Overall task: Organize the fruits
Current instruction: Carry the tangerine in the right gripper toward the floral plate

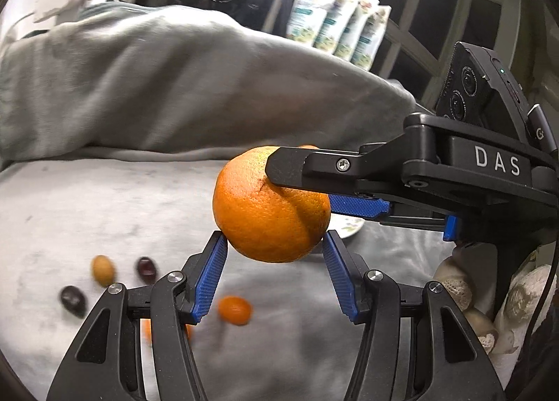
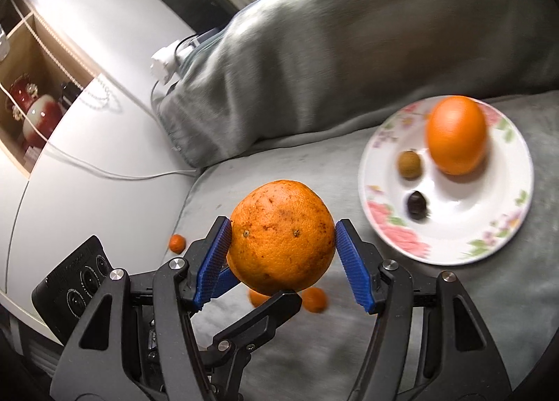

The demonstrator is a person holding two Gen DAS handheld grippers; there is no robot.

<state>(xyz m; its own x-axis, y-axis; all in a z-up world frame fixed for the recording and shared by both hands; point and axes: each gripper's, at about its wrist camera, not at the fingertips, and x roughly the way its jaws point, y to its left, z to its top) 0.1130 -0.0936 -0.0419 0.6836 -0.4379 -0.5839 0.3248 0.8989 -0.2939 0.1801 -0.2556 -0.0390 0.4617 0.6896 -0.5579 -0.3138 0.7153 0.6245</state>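
Note:
A large orange (image 1: 265, 205) hangs above the grey blanket, held from two sides. My left gripper (image 1: 273, 237) is shut on its lower part with the blue pad tips. My right gripper (image 1: 300, 188) comes in from the right and is shut on the same orange (image 2: 279, 240). In the right wrist view my right gripper (image 2: 282, 226) clamps it while my left gripper (image 2: 258, 285) reaches in from below. A flowered plate (image 2: 447, 254) at the right bears another orange (image 2: 456, 135), a brownish fruit (image 2: 410, 164) and a dark fruit (image 2: 416, 204).
Loose on the blanket (image 1: 87, 209) lie kumquats (image 1: 103, 270) (image 1: 234, 310) and two dark fruits (image 1: 146, 270) (image 1: 72, 300). A bulky grey roll of bedding (image 2: 349, 51) lies behind. A white shelf unit (image 2: 87, 156) with a cable stands at the left. A gloved hand (image 1: 454, 282) grips the right handle.

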